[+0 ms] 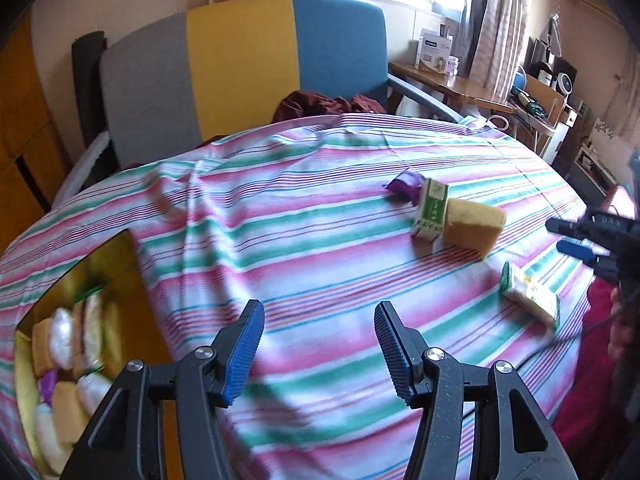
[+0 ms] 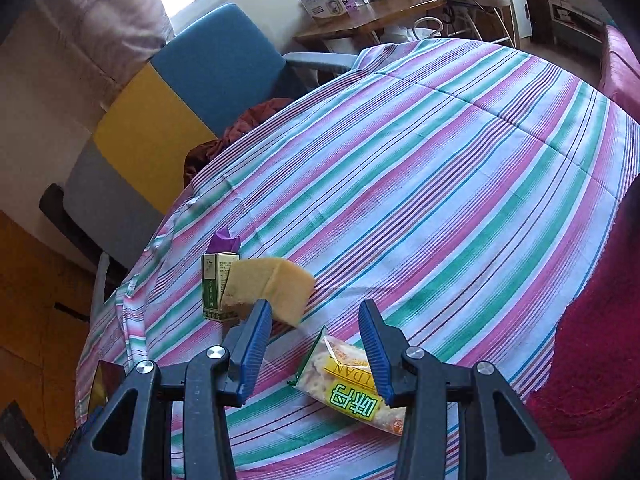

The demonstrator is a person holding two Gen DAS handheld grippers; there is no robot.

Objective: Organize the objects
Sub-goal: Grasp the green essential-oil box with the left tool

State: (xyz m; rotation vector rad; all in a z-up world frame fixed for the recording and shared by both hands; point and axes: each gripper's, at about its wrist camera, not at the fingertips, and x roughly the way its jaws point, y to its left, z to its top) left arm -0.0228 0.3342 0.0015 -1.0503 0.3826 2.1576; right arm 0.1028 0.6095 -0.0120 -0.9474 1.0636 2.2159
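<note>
Right wrist view shows a clear snack packet (image 2: 352, 384) with a yellow band reading "DAN" and green characters, lying on the striped cloth (image 2: 440, 184) between the parted, empty jaws of the right gripper (image 2: 314, 350). Beyond it a tan sponge block (image 2: 272, 286) leans against an upright green-and-white carton (image 2: 214, 288); its print is too small to read. In the left wrist view the left gripper (image 1: 320, 354) also stands apart and empty, beside a yellow box (image 1: 132, 280) holding blurred white, tan and purple packets.
</note>
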